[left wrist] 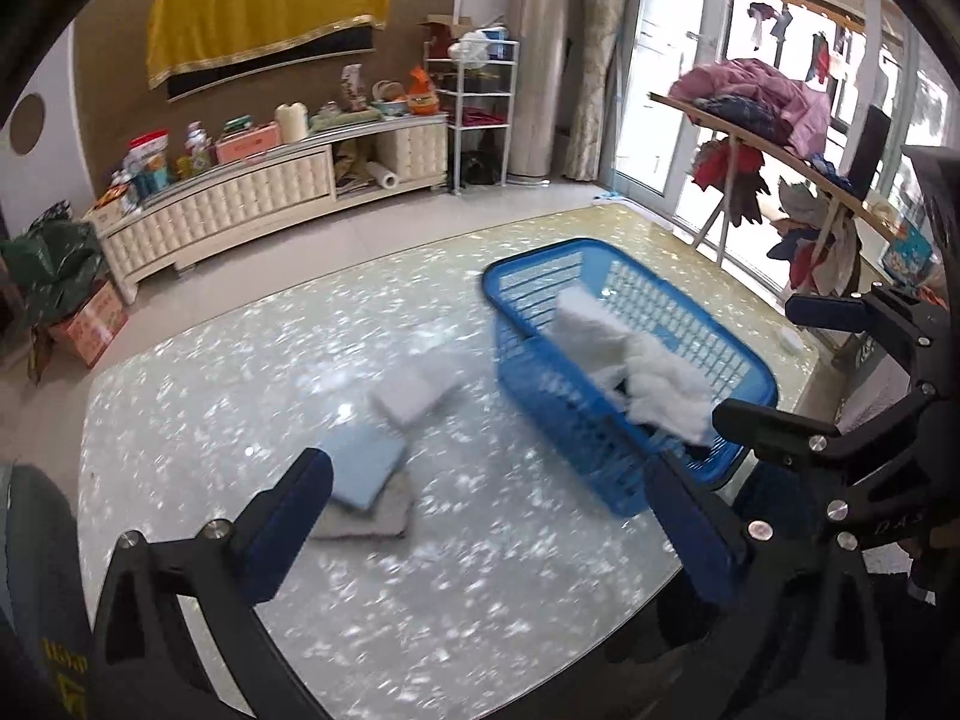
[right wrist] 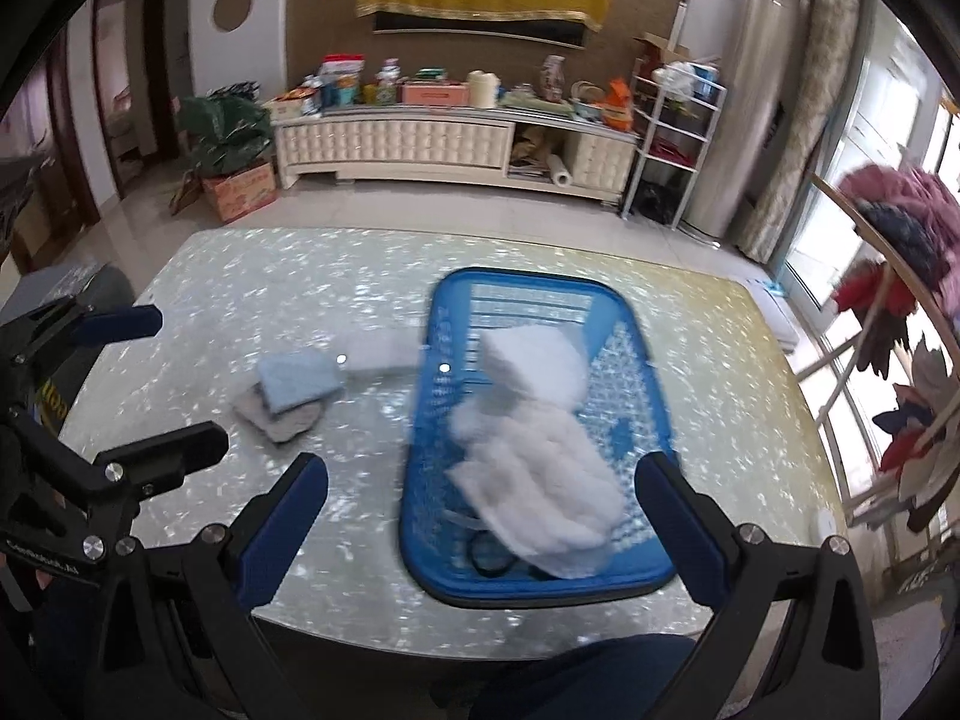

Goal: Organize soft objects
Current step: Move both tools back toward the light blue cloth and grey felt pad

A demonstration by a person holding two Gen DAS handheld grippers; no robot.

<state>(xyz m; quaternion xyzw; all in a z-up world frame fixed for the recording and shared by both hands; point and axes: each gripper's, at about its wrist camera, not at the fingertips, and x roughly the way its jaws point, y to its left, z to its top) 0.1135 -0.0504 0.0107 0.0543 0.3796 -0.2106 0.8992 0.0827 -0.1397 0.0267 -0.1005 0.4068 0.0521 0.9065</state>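
Both my tongs hang over the near edge of the shell-patterned table (right wrist: 540,276), and neither has anything in it. My left gripper (left wrist: 486,516) has its jaws spread wide, with only bare tabletop between the blue pads. My right gripper (right wrist: 483,510) is just as wide apart, its pads framing the near end of the blue plastic basket (right wrist: 624,312) without touching it.

The basket stands toward the table's right side. Inside it lies a fluffy white towel (right wrist: 540,498), crumpled, with a folded white cloth (right wrist: 528,360) above it toward the far end. Something dark and ring-shaped sits under the towel at the near end; I cannot tell what it is.

Left of the basket, a light blue cloth (right wrist: 300,381) rests on a grey cloth (right wrist: 282,420), and a pale folded cloth (right wrist: 378,354) lies just beside the basket's left wall.
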